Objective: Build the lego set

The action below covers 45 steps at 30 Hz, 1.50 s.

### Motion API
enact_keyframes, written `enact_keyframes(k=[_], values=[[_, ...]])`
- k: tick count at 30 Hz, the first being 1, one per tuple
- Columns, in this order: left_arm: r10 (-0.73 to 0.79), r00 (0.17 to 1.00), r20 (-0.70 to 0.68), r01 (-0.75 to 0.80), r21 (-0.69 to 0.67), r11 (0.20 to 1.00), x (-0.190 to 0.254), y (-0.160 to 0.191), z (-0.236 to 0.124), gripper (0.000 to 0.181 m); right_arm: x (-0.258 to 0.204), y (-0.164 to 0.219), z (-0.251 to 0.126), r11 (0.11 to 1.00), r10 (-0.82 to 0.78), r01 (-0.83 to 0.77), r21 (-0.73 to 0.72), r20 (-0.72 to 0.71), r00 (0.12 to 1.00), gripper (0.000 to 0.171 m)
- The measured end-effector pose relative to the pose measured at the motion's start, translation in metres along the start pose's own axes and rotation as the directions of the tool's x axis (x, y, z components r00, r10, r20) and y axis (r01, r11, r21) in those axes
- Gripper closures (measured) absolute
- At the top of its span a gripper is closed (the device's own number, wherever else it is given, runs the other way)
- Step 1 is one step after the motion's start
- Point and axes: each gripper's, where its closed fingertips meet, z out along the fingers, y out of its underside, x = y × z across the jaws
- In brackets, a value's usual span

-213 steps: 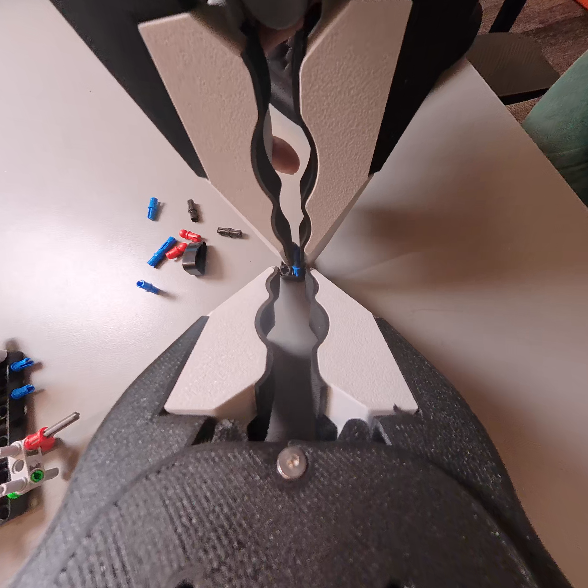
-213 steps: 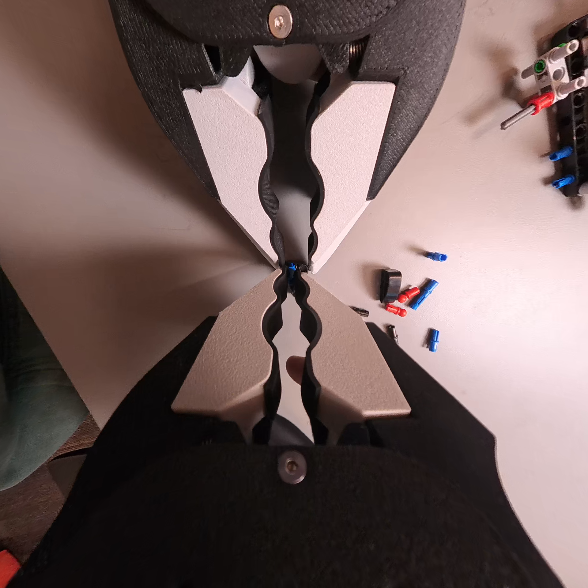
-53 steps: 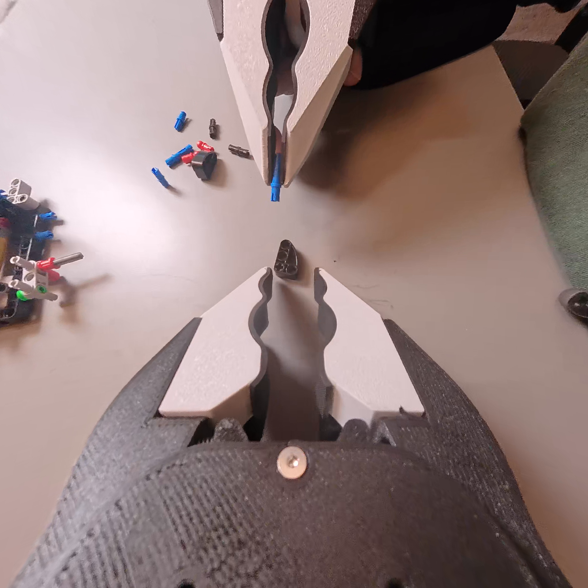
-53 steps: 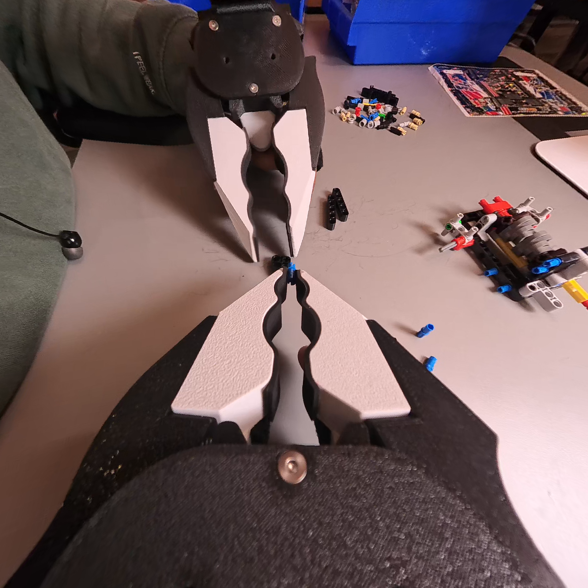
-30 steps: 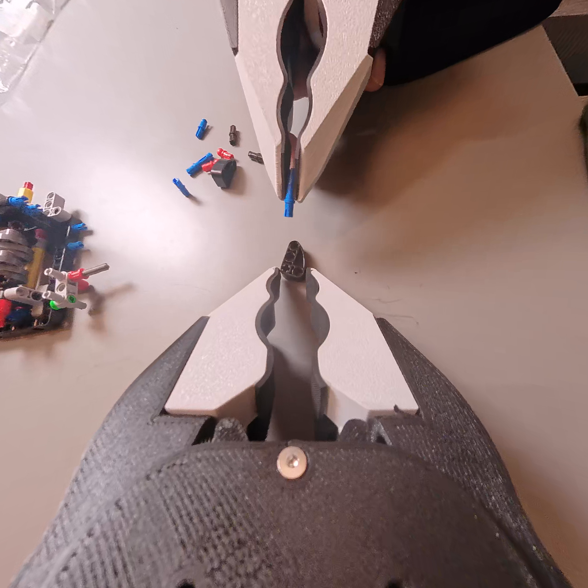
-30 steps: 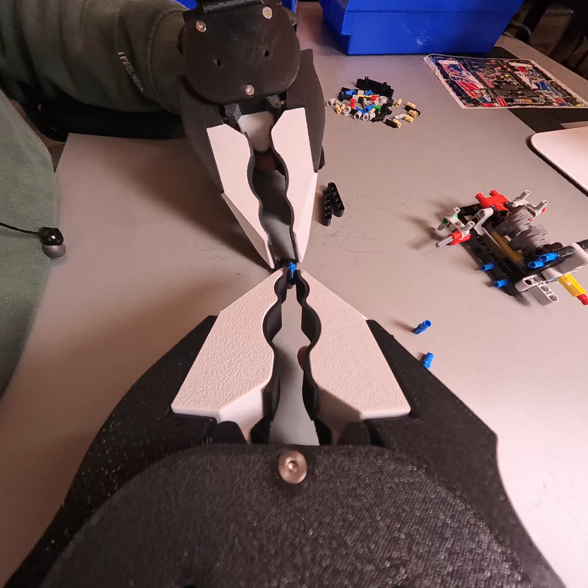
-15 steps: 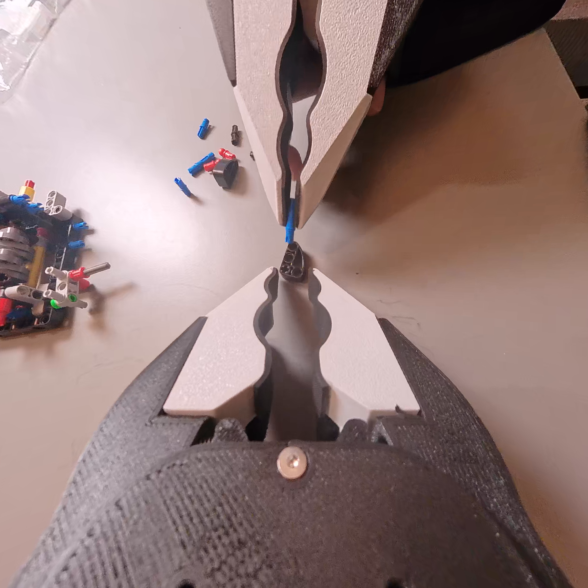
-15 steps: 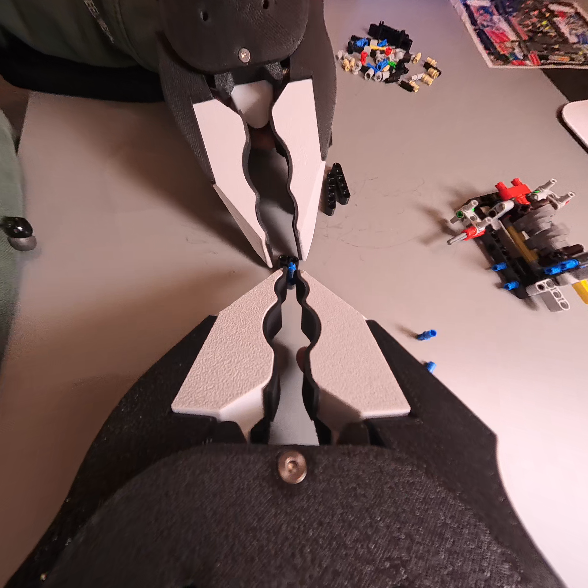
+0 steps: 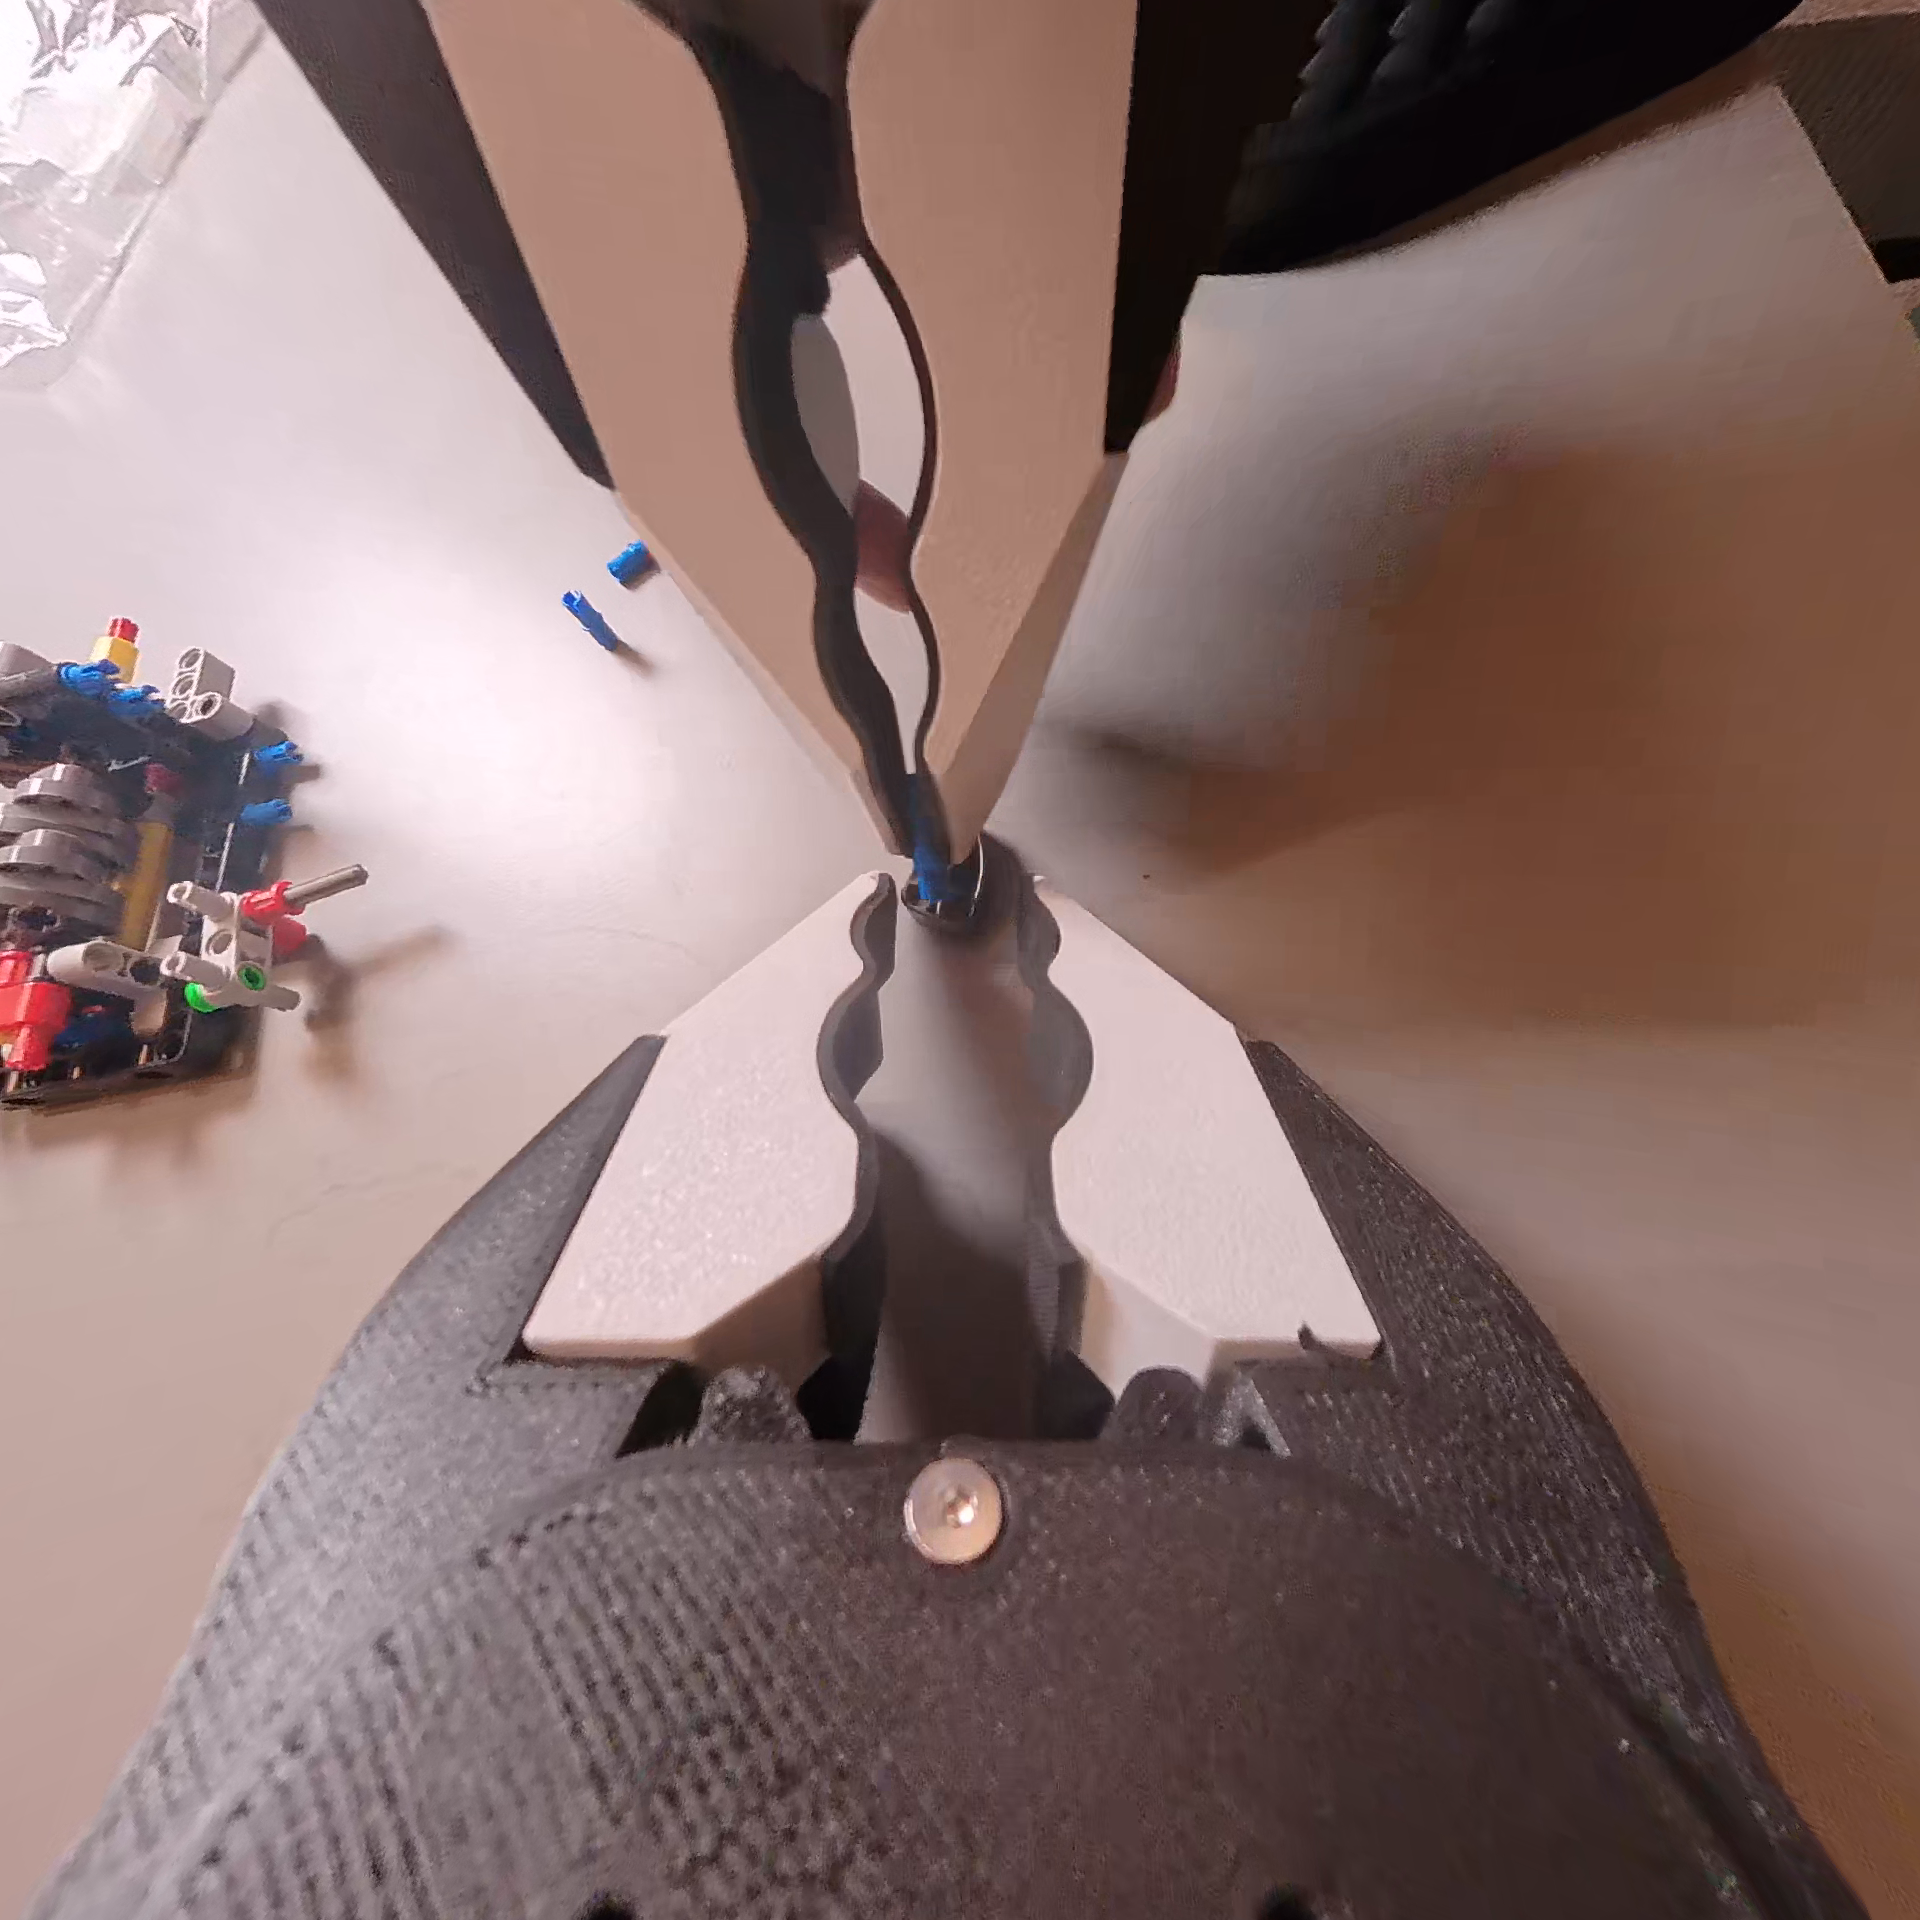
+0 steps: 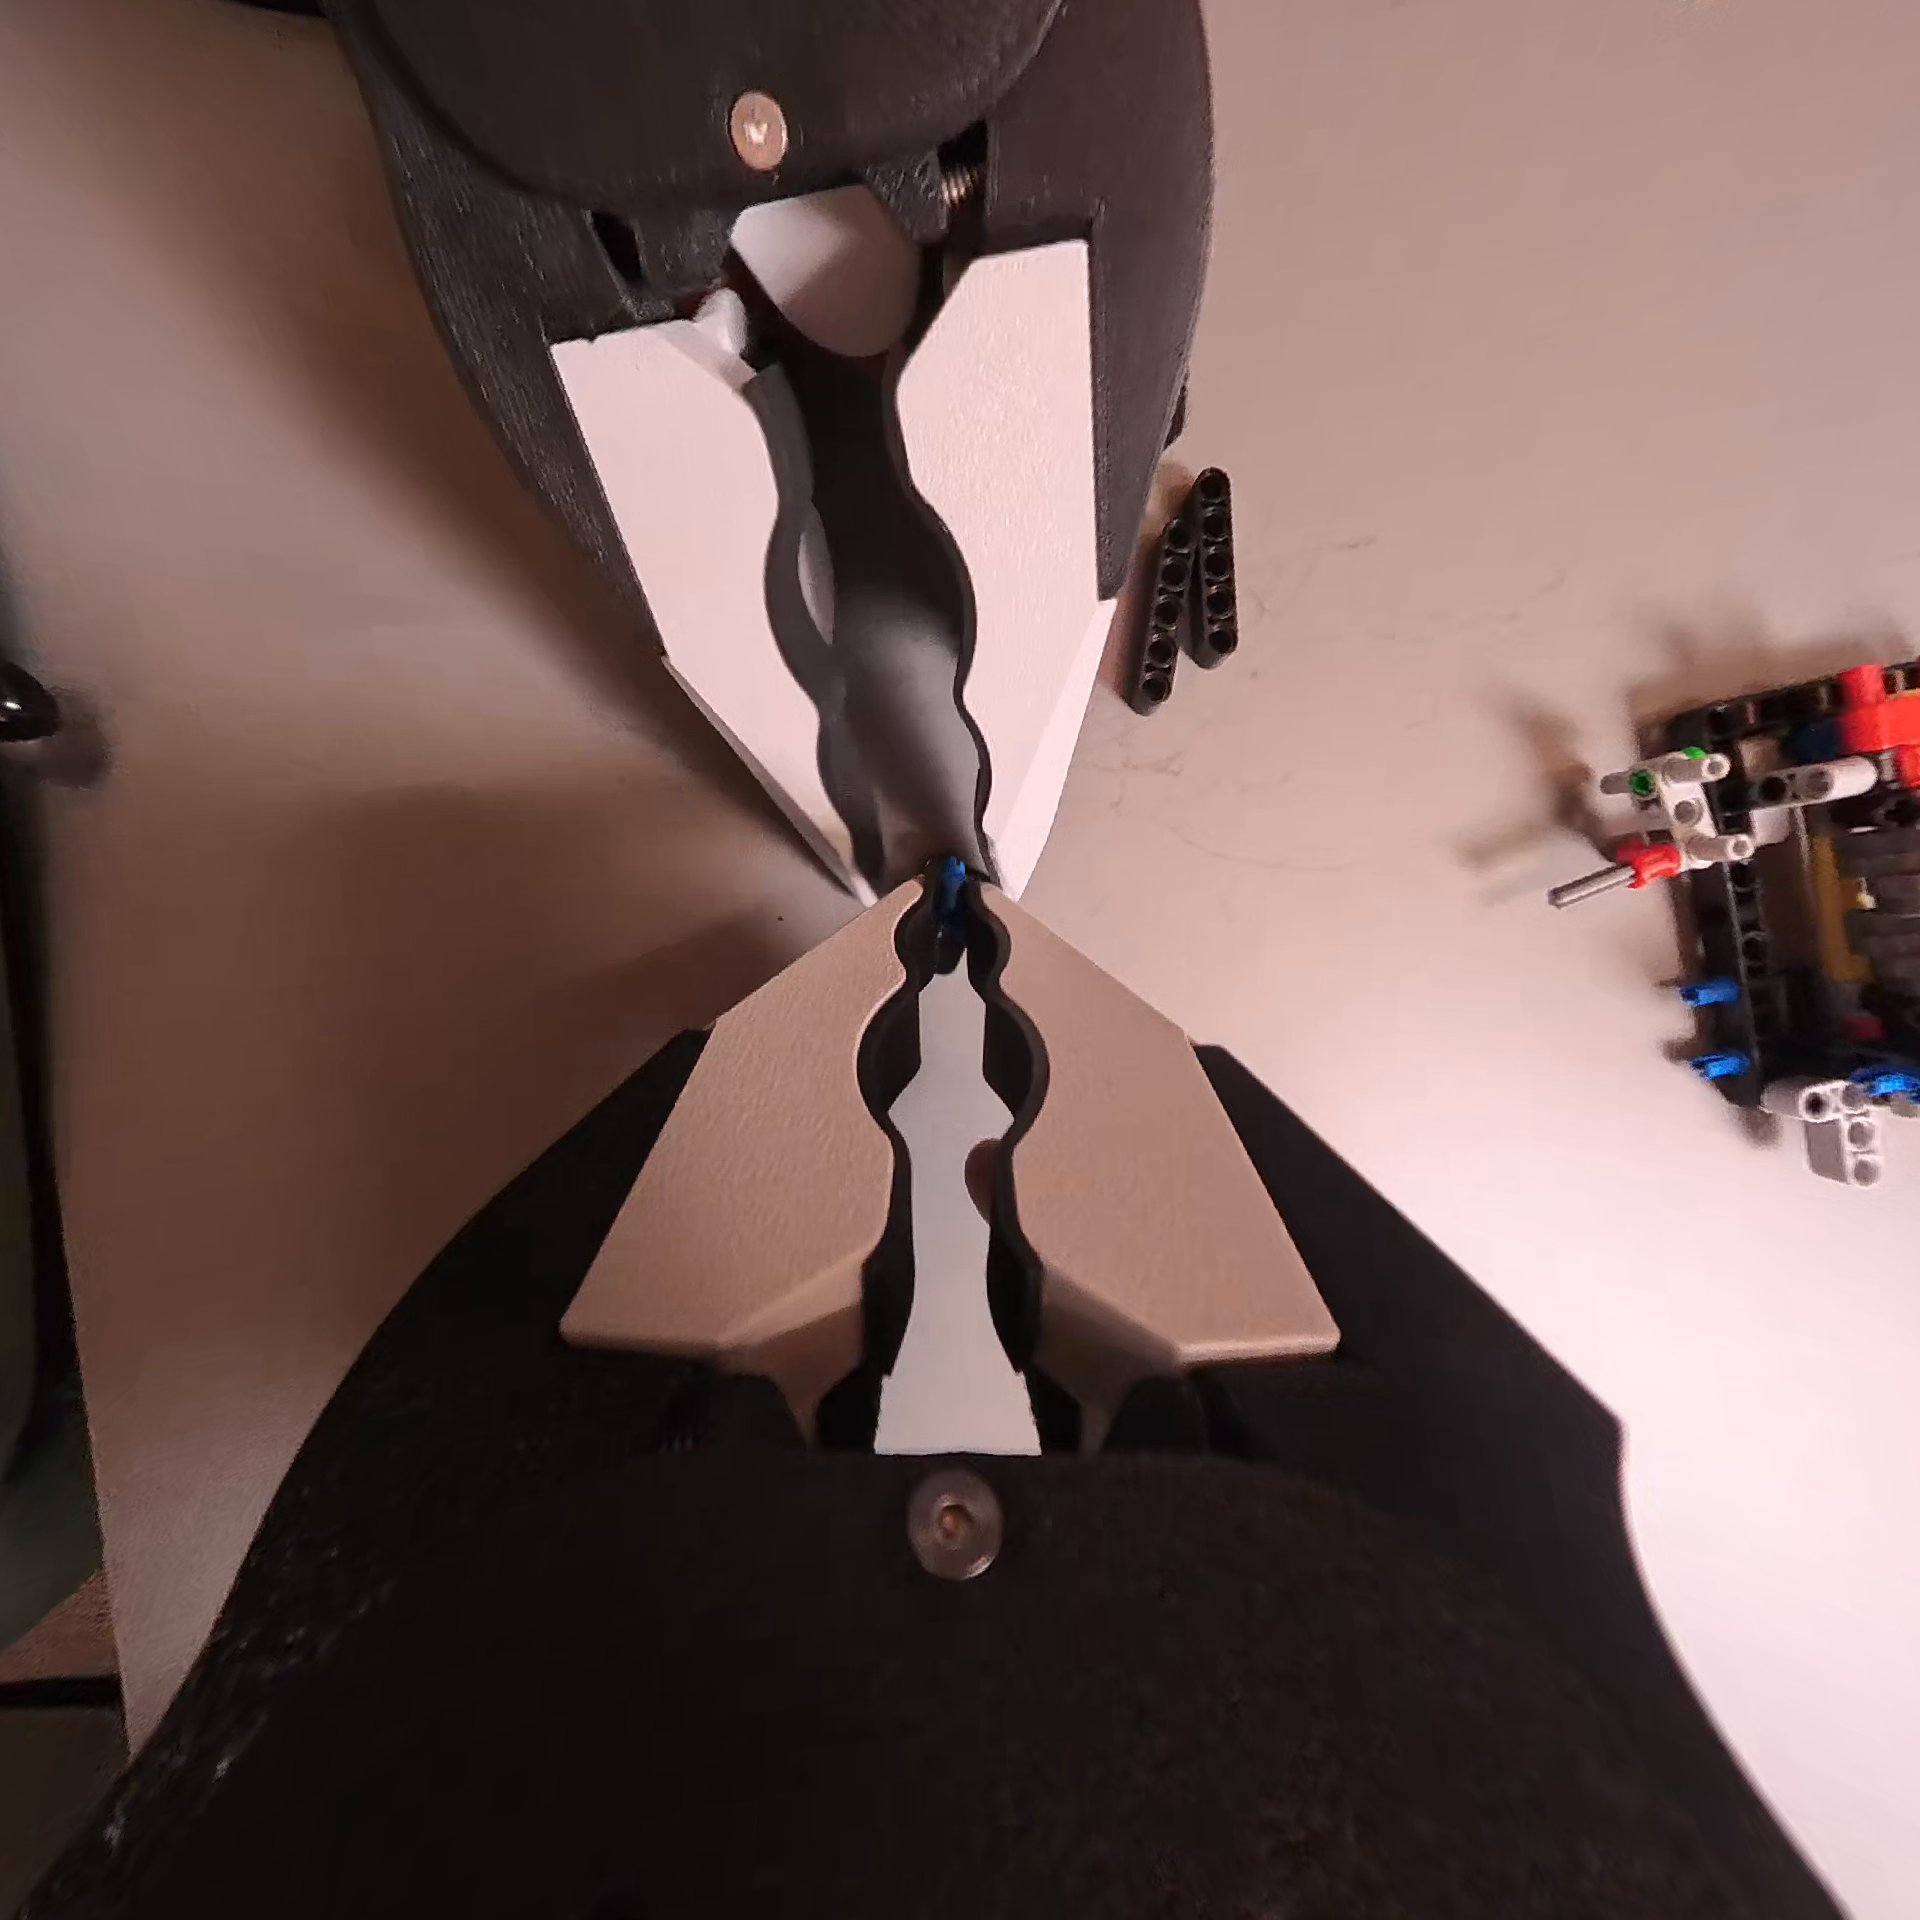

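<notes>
- Left wrist view: left gripper (image 9: pixel 954 902) jaws partly closed around a small black piece (image 9: pixel 951 906) at the tips; contact on the right finger is blurred, so the grip looks held but is not certain.
- Right gripper (image 10: pixel 948 906) jaws nearly shut, pinching a blue pin (image 10: pixel 948 902); pin tip meets the black piece, seemingly at 1 of its holes. How deep it sits, cannot tell.
- Both grippers meet tip to tip above the table (image 9: pixel 1507 831).
- Done so far: a partly built model (image 9: pixel 114 862) sits far left in the left view, with grey gears, red, blue and white parts.
- Left over: 2 loose blue pins (image 9: pixel 608 587) near the right gripper, 2 black beams (image 10: pixel 1190 582) side by side by the left gripper, unused.
- Judgement: mid-build; this pin-to-piece join is in hand, and the small sub-part is not yet on the model. Much seems left.
</notes>
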Motion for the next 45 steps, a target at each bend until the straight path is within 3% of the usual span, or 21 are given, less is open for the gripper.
enact_keyframes(k=[29,35,45], values=[[-0.001,0.987,-0.162,0.002,0.006,1.0,0.018,0.013,-0.018,0.154,-0.003,0.0,0.01,0.947,-0.028,0.04,-0.318,0.044,0.999,0.171],[-0.021,0.97,-0.242,0.011,-0.043,0.999,0.023,0.028,-0.037,0.148,-0.002,-0.004,0.012,0.933,-0.085,0.085,-0.348,0.015,0.996,0.17],[-0.116,0.972,-0.203,0.123,0.025,0.992,-0.001,0.031,-0.056,0.147,0.0,-0.011,0.017,0.86,-0.258,0.254,-0.443,0.052,0.965,0.17]])
